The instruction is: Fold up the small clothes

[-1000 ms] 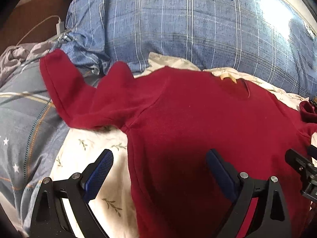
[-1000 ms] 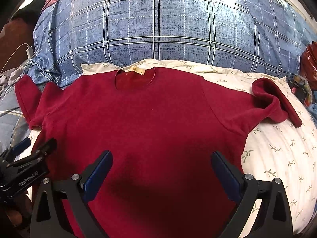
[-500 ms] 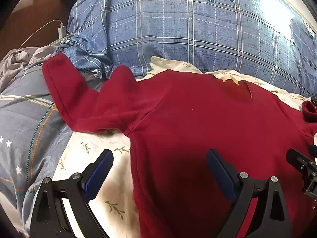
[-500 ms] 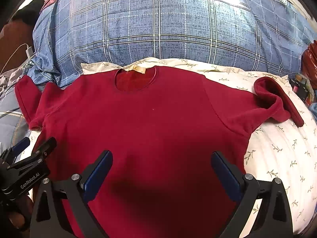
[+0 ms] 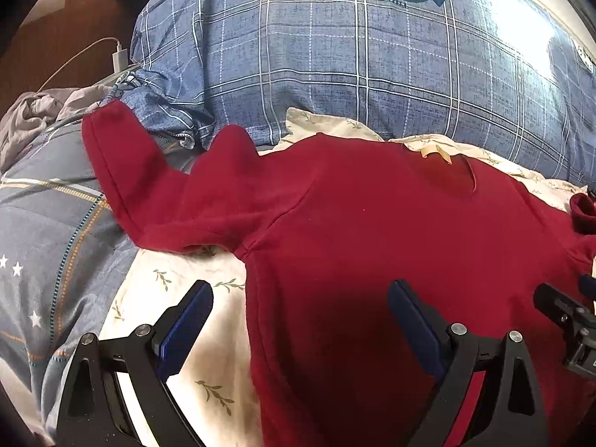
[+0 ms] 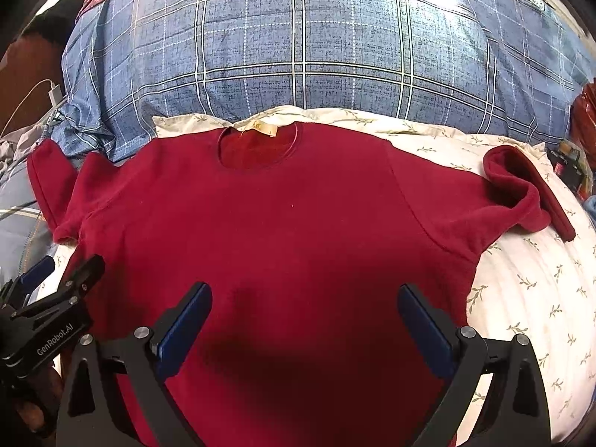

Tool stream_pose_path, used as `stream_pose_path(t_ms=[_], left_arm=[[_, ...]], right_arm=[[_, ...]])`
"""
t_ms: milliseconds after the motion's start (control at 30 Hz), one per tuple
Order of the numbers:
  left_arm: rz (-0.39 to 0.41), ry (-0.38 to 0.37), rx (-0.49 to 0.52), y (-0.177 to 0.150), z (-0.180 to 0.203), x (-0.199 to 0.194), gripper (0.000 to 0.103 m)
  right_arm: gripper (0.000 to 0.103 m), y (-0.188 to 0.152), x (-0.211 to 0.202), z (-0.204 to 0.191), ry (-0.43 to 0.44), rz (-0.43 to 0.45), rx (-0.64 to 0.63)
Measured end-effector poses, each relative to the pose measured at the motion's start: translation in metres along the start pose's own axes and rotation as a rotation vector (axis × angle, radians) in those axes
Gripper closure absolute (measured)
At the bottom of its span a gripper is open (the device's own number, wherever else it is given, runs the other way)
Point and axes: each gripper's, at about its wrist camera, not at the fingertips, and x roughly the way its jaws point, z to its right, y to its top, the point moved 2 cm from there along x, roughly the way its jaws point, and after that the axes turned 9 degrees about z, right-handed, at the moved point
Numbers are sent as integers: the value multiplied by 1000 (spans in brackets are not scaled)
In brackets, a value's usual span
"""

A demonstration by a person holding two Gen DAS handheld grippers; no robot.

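Note:
A dark red long-sleeved top (image 5: pixel 391 246) (image 6: pixel 283 231) lies spread flat, neck hole and tan label (image 6: pixel 265 128) at the far side. Its left sleeve (image 5: pixel 123 171) bends up over blue bedding. Its right sleeve (image 6: pixel 521 193) is crumpled and folded back. My left gripper (image 5: pixel 298 320) is open and empty, hovering above the top's left side seam. My right gripper (image 6: pixel 303 320) is open and empty above the lower middle of the top. The left gripper also shows at the lower left of the right wrist view (image 6: pixel 56 283).
A cream sheet with a leaf print (image 6: pixel 529 298) lies under the top. Large blue plaid pillows (image 6: pixel 298 48) stand behind it. A blue starred quilt (image 5: pixel 41 253) lies left. A white charger and cable (image 5: pixel 120 52) lie at the far left. Red and dark items (image 6: pixel 581 119) sit far right.
Both views have drawn back and lifted slightly, so the top sits a little lower in frame. The top has not moved and both grippers stay open.

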Motion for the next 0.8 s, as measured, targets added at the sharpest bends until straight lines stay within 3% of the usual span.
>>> stream_pose_path(t_ms=[800], left_arm=[[7, -6, -21, 2, -5, 3, 8]], right_arm=[[3, 6, 13, -6, 1, -16, -20]])
